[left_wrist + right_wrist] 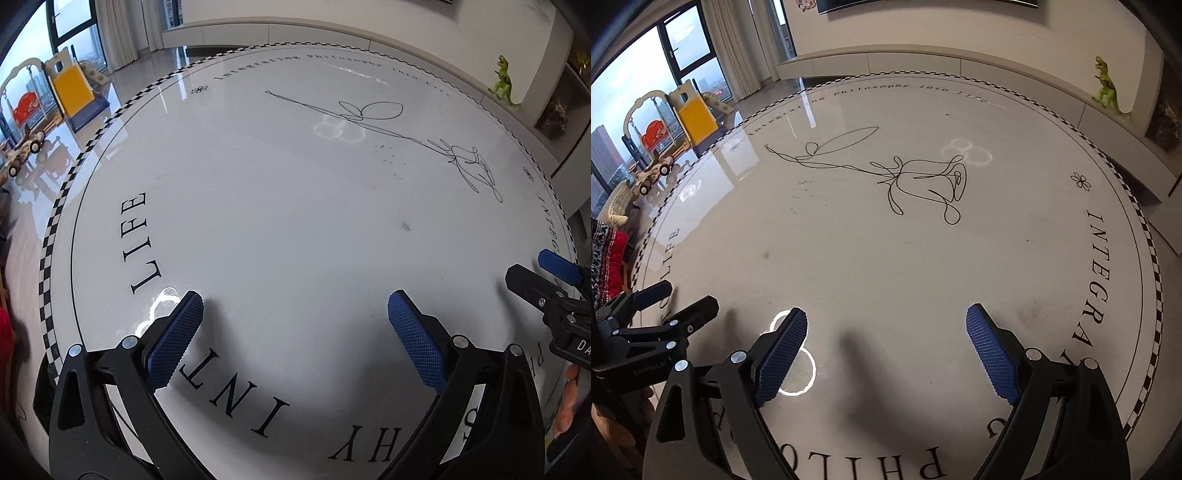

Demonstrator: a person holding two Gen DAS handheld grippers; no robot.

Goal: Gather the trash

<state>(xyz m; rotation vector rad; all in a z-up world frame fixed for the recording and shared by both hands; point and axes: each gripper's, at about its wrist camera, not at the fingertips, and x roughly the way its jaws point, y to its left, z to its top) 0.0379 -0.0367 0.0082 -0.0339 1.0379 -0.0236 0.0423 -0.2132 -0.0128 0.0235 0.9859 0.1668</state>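
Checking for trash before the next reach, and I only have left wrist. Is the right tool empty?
Observer: Yes. The right tool stands open, with nothing between its pads.
Operator: Any trash on the surface around it?
Observer: None shows. There is only a dark smudge on the table, just outside the finger on the picture's right.
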